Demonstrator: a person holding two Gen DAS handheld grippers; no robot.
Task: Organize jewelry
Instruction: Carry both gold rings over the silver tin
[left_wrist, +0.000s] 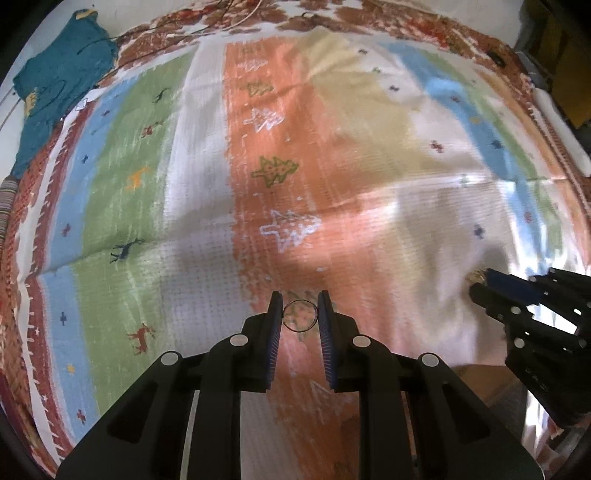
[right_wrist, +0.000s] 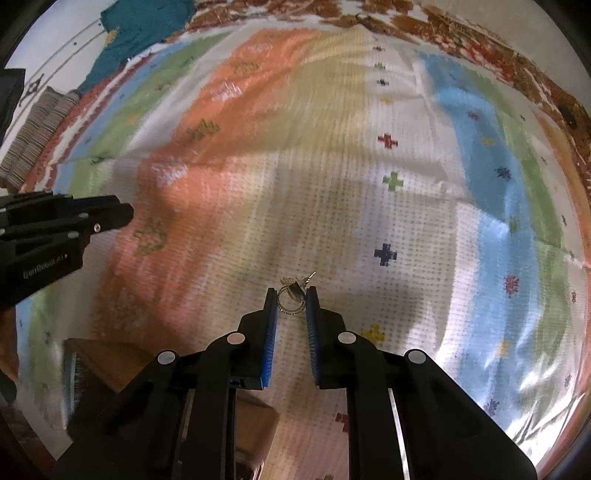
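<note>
Gripping thin ring (left_wrist: 300, 316), L tongs (left_wrist: 300, 308), R tongs (right_wrist: 291, 301) on earring (right_wrist: 293, 297)

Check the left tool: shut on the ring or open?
Shut on the thin ring: the left tool has both pads touching its rim.

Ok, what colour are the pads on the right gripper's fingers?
Blue, ribbed pads on black fingers, clearest in the right wrist view.
</note>
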